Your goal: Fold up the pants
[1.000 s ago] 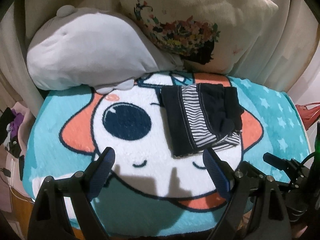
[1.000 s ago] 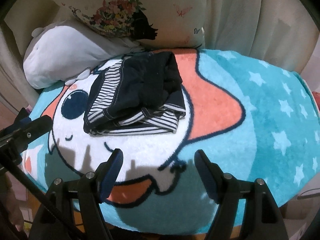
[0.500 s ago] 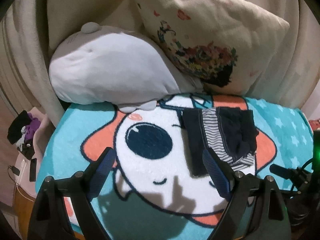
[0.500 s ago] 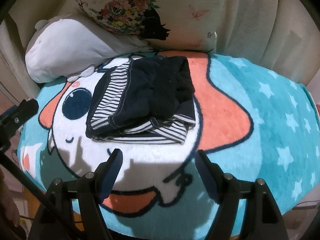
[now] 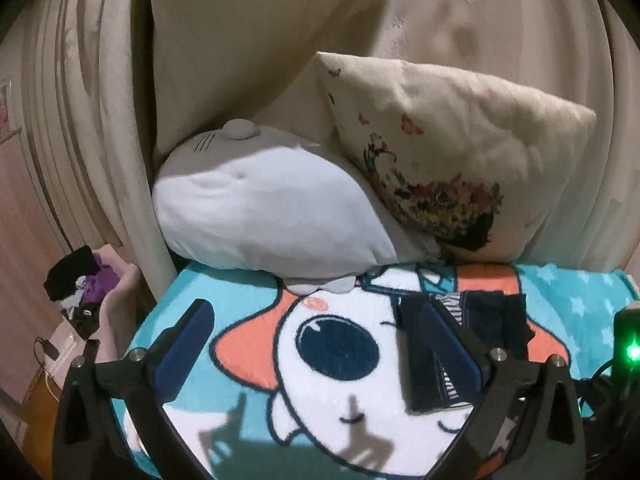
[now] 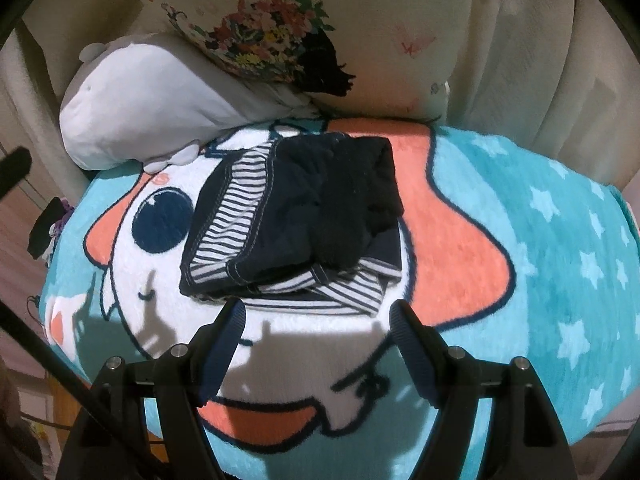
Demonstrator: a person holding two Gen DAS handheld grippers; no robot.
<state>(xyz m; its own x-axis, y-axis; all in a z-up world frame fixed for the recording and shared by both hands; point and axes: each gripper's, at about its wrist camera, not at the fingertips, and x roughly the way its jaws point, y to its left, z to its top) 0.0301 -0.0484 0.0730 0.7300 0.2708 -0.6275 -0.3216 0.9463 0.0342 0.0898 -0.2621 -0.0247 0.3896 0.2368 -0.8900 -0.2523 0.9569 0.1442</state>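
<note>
left claw (image 5: pixel 316 344) risen, opening, empty; right claw (image 6: pixel 316 344) wide; pants (image 6: pixel 296 216) likely folded.

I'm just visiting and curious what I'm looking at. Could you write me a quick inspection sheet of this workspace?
Surface: cartoon blanket, teal with stars.
Job's things: pants lie folded in a compact stack on the blanket, untouched.
Clutter: plush and floral pillow at the far edge.
Grippers: left gripper opening, nothing between its jaws; right gripper open, empty, just short of the pants.
Cables: cable by a green light.
Surroundings: curtains; clothes pile beside the bed.
</note>
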